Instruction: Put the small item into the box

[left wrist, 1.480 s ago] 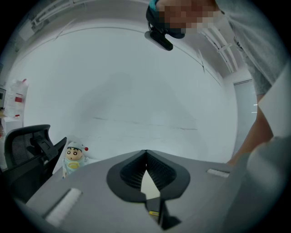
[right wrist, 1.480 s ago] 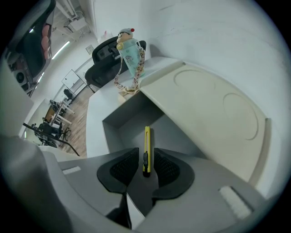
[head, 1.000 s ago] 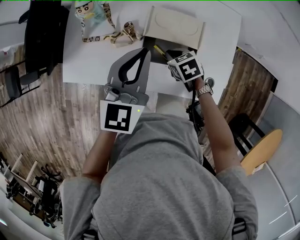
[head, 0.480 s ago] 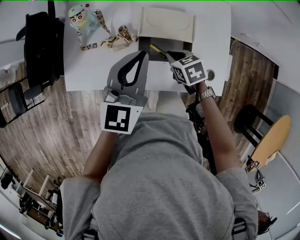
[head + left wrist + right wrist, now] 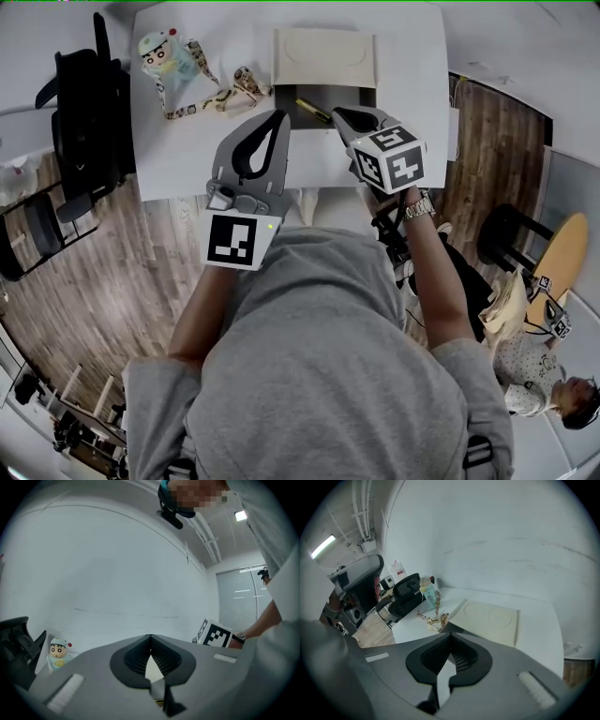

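My right gripper (image 5: pixel 339 113), closed and empty, is over the open box (image 5: pixel 286 97) on the white bench (image 5: pixel 178 150). The small yellow item (image 5: pixel 312 110) lies inside the box. My left gripper (image 5: pixel 279 116), also closed and empty, is beside the box.

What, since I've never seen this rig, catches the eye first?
The left gripper and right gripper, both shut and empty, point at an open dark box on the white table. A slim yellow item lies inside it; a cartoon figure sits at the far left corner.

No legible words, brands or numbers, only black-and-white square markers on the left claw (image 5: pixel 278 116) and right claw (image 5: pixel 339 114), patterns without letters
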